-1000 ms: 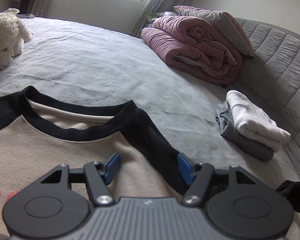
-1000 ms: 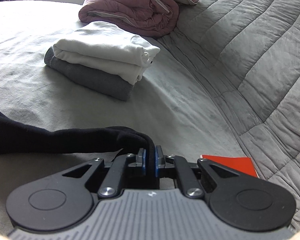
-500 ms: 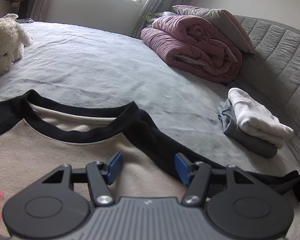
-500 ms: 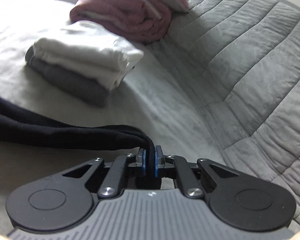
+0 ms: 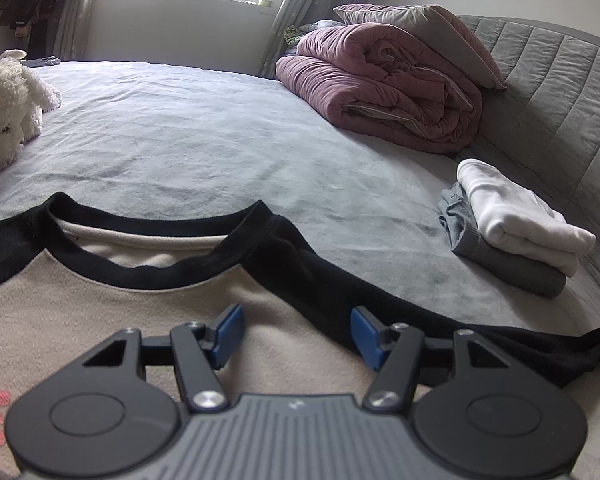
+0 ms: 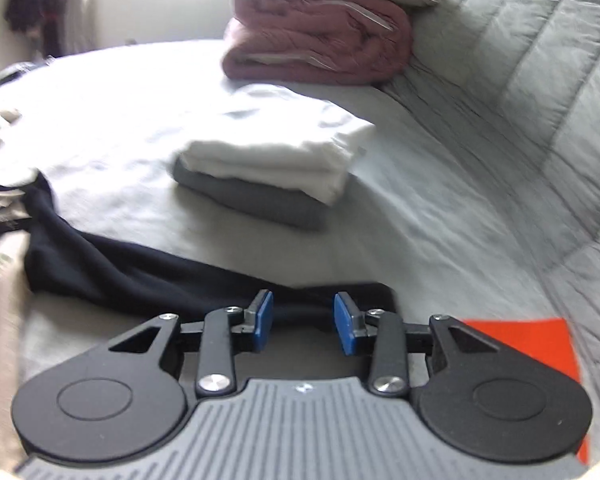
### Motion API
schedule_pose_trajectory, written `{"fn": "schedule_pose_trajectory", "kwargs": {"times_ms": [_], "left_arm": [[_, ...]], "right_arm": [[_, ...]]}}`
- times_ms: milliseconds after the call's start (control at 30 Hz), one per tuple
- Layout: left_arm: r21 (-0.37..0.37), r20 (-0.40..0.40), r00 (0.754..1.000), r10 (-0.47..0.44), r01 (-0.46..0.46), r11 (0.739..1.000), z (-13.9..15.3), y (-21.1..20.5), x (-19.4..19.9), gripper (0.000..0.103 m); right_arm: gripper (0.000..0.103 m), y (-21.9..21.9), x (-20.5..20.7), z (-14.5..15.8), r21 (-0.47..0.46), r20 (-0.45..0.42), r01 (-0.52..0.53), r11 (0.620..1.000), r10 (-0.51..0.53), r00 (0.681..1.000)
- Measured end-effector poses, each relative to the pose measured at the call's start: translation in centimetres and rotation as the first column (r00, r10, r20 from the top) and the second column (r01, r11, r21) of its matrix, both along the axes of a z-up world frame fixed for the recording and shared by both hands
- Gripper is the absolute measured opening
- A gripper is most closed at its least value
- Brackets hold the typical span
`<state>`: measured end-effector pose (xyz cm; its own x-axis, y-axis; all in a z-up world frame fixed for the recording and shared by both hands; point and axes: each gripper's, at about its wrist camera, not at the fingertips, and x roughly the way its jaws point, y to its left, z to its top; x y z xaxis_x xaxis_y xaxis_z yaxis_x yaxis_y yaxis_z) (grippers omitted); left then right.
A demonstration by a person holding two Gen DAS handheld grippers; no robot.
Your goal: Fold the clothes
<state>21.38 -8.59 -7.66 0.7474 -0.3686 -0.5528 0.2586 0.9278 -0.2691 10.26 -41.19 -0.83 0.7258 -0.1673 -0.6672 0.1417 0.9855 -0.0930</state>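
Note:
A beige sweatshirt [image 5: 100,320] with a black collar and black sleeves lies flat on the grey bed, chest up. My left gripper [image 5: 296,336] hovers open over its chest, just below the collar, with nothing between the blue pads. The right black sleeve [image 5: 480,340] stretches out toward the right. In the right wrist view that sleeve [image 6: 160,276] lies flat on the sheet, its cuff end right in front of my right gripper [image 6: 304,326], which stands open and holds nothing.
A folded white garment on a grey one [image 5: 512,232] [image 6: 268,176] sits at the right. A rolled pink quilt with a pillow [image 5: 388,96] lies by the padded headboard [image 5: 560,100]. A white plush toy [image 5: 4,108] rests far left. An orange flat item [image 6: 532,344] lies near the right gripper.
My right gripper has opened and let go of the black sleeve cuff, which now lies stretched out on the bed. The left gripper stayed open and drew back slightly.

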Motion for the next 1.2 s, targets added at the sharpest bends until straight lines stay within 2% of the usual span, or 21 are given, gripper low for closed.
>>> {"fn": "schedule_pose_trajectory", "kwargs": {"times_ms": [100, 233, 367, 500, 633, 700, 800, 933, 1000, 1100, 1133, 1200], "left_arm": [[-0.004, 0.000, 1.000, 0.000, 0.000, 1.000, 0.0, 0.1, 0.0, 0.062], [-0.003, 0.001, 1.000, 0.001, -0.001, 1.000, 0.0, 0.0, 0.0, 0.062], [0.013, 0.009, 1.000, 0.000, -0.001, 1.000, 0.0, -0.2, -0.1, 0.062], [0.018, 0.012, 1.000, -0.004, 0.003, 1.000, 0.0, -0.2, -0.1, 0.062], [0.015, 0.014, 1.000, -0.019, 0.019, 1.000, -0.1, -0.2, 0.0, 0.066], [0.009, 0.012, 1.000, -0.021, 0.021, 1.000, -0.1, -0.1, 0.1, 0.066], [0.019, 0.012, 1.000, -0.018, 0.017, 1.000, 0.4, 0.0, 0.2, 0.065], [0.125, 0.035, 0.998, 0.047, -0.051, 0.991, 1.7, 0.5, 1.1, 0.065], [0.155, 0.039, 0.998, 0.052, -0.057, 0.986, 2.6, 1.1, 2.2, 0.065], [0.197, 0.068, 0.997, 0.025, -0.038, 0.980, 3.2, 1.5, 5.0, 0.065], [0.210, 0.077, 0.997, 0.015, -0.031, 0.977, 3.4, 1.7, 6.0, 0.063], [0.150, 0.047, 0.997, -0.058, 0.051, 0.987, 3.0, 2.0, 7.4, 0.063]], "right_arm": [[0.040, 1.1, 2.6, -0.7, -0.018, -0.014, -0.083, 0.996, 0.083, 0.996], [0.040, 2.5, 5.0, -1.7, 0.017, -0.023, -0.198, 0.980, 0.199, 0.980], [0.043, 3.9, 7.4, -2.6, 0.058, -0.027, -0.310, 0.949, 0.312, 0.950], [0.043, 5.3, 9.8, -3.6, 0.099, -0.026, -0.417, 0.903, 0.421, 0.906], [0.043, 4.9, 9.4, -4.9, 0.124, 0.084, -0.382, 0.916, 0.374, 0.923], [0.039, 4.8, 10.4, -6.0, 0.142, 0.058, -0.420, 0.896, 0.416, 0.908], [0.038, 5.1, 11.0, -6.6, 0.116, 0.019, -0.417, 0.901, 0.418, 0.908], [0.038, 4.9, 10.9, -6.5, 0.117, 0.013, -0.423, 0.898, 0.425, 0.905], [0.038, 4.8, 10.8, -6.6, 0.124, 0.015, -0.427, 0.895, 0.429, 0.903], [0.035, 4.6, 10.7, -6.7, 0.135, 0.019, -0.434, 0.891, 0.436, 0.900], [0.029, 4.6, 10.7, -6.7, 0.138, 0.020, -0.436, 0.889, 0.438, 0.899], [0.025, 4.5, 10.6, -6.8, 0.145, 0.023, -0.440, 0.886, 0.442, 0.897]]}}
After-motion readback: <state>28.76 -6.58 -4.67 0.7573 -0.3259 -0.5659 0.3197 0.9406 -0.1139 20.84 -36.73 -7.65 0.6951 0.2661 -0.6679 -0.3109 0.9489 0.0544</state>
